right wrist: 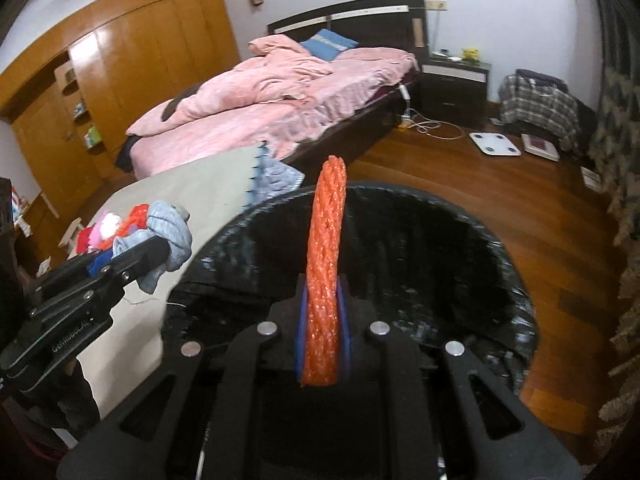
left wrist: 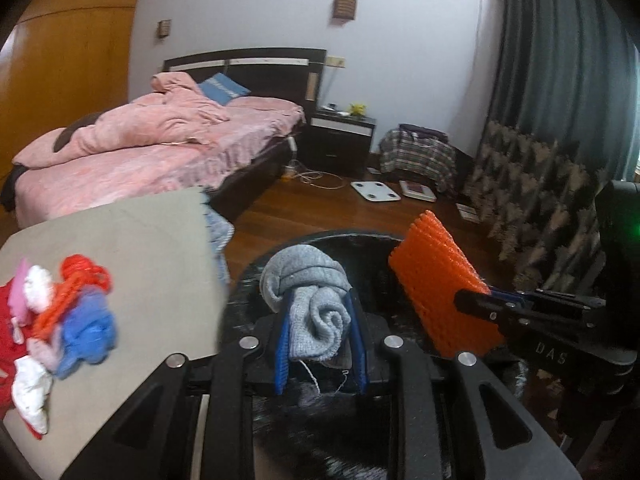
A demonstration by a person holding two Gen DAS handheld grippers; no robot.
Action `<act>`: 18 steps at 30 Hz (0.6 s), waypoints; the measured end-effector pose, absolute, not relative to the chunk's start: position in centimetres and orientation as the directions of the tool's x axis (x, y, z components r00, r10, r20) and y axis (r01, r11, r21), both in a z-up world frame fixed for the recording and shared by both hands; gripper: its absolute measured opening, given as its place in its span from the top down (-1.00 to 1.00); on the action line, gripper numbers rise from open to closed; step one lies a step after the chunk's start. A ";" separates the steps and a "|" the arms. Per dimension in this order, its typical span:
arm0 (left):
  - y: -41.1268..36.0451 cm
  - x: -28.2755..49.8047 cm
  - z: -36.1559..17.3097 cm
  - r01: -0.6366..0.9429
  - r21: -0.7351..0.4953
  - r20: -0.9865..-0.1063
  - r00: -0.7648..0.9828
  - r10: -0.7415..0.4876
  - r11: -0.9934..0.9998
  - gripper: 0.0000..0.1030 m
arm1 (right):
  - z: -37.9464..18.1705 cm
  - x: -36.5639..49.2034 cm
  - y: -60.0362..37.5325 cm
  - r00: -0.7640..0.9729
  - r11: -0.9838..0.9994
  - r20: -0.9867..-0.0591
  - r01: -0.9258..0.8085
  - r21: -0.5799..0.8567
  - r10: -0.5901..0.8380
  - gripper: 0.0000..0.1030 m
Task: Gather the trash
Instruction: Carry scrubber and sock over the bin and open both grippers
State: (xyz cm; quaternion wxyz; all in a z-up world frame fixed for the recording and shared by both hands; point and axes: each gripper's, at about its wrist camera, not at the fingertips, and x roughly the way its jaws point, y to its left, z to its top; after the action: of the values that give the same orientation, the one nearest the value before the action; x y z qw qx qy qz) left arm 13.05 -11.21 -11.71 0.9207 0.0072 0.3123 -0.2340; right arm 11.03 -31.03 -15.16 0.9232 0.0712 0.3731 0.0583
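Over the black-lined bin (right wrist: 480, 240), the left claw (left wrist: 318, 320) pinches a soft, light grey sock roll (left wrist: 308, 292) by its middle, while the right claw (right wrist: 323, 320) clamps a springy orange foam net (right wrist: 326, 272) edge-on.

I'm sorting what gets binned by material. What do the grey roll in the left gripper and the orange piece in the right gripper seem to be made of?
Grey roll: looks like knitted fabric, matte, perhaps a sock; ribbed stitches and loose threads hang from its end.
Orange piece: seemingly plastic foam netting or mesh, slightly glossy; a regular ridged grid face-on, thin and glinting edge-on in the right wrist view.
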 end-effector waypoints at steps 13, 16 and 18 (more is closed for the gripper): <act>-9.3 13.0 -11.4 0.393 -0.134 -0.568 0.722 -0.396 0.910 -0.45 | -14.6 10.5 -32.3 0.759 0.989 -0.648 0.035 0.143 0.067 -0.78; -7.0 12.6 -10.9 0.332 -0.112 -0.558 0.759 -0.335 0.937 -0.64 | -13.9 10.4 -31.6 0.787 0.988 -0.611 0.018 0.156 0.082 -0.90; -5.3 12.4 -10.6 0.294 -0.098 -0.552 0.779 -0.297 0.951 -0.69 | -13.6 10.5 -30.8 0.792 0.986 -0.603 0.007 0.164 0.095 -0.90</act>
State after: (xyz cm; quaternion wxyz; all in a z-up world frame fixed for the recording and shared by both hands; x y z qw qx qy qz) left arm 12.40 -5.33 -10.61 0.9432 -0.0032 0.2929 -0.1566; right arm 10.54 -30.79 -13.58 0.9434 0.0788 0.3214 0.0233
